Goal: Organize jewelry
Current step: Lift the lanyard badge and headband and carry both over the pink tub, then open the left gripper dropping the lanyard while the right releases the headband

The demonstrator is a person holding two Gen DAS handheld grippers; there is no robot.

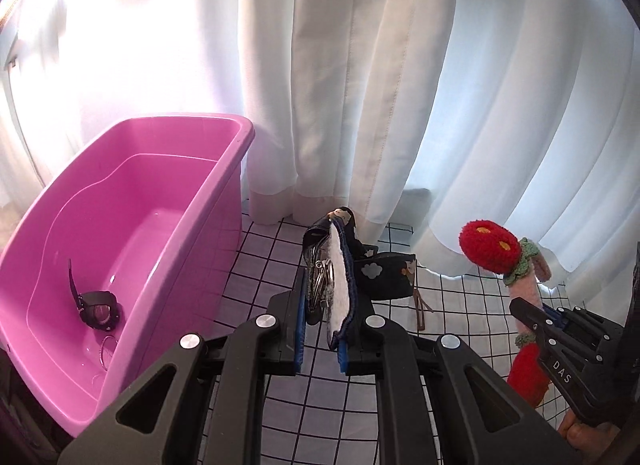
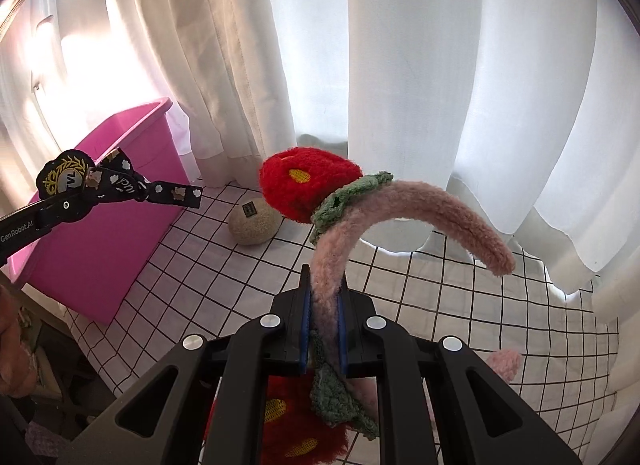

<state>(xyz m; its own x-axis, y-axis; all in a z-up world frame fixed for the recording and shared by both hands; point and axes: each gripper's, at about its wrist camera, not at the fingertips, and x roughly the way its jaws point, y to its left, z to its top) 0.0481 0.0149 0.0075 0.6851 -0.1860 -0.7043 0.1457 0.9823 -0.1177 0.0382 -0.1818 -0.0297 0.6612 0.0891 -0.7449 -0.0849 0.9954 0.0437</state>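
Note:
My left gripper (image 1: pixel 325 317) is shut on a dark blue patterned lanyard with a badge and key rings (image 1: pixel 340 285), held above the tablecloth just right of the pink tub (image 1: pixel 224 201); it also shows in the right wrist view (image 2: pixel 120 185). My right gripper (image 2: pixel 325 329) is shut on a fuzzy pink headband with red strawberry pompoms (image 2: pixel 360 209), also visible in the left wrist view (image 1: pixel 520 269). In the tub lie a black wristwatch (image 1: pixel 96 305) and thin rings (image 1: pixel 107 349).
White curtains (image 1: pixel 360 85) hang close behind the table. A white cloth with a black grid (image 2: pixel 440 305) covers the table. A beige round puff with a dark label (image 2: pixel 254 223) lies near the curtain. A brown hair clip (image 1: pixel 420 307) lies on the cloth.

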